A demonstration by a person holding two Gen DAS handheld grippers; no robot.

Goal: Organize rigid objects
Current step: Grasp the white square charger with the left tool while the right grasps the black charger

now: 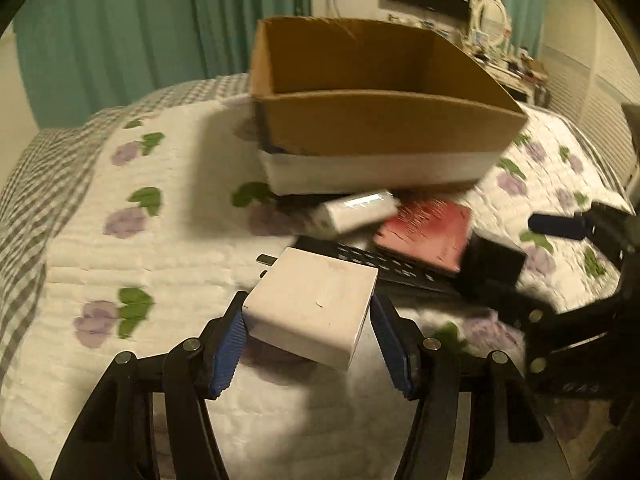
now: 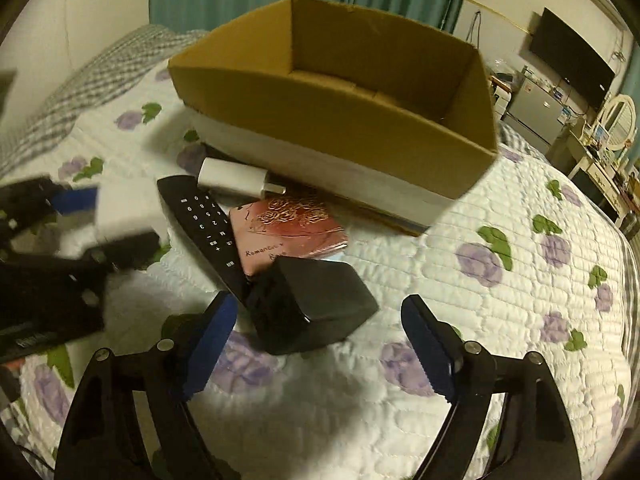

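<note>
A white square charger (image 1: 312,300) sits between the blue pads of my left gripper (image 1: 309,303), which is shut on its two sides just above the quilt. In the right wrist view that left gripper (image 2: 104,220) shows blurred at the left edge with the white block in it. My right gripper (image 2: 320,302) stands open around a black box (image 2: 316,304); its left pad is close and its right pad is apart. A black remote (image 2: 196,216), a pink rose-printed booklet (image 2: 292,224) and a white oblong adapter (image 2: 236,178) lie before an open cardboard box (image 2: 340,132).
Everything rests on a bed with a white quilt (image 2: 480,320) printed with purple flowers. A grey checked pillow (image 1: 36,184) lies at the left. Teal curtains (image 1: 140,32) hang behind, and a wall TV (image 2: 572,64) and a cluttered dresser (image 2: 600,148) stand at the right.
</note>
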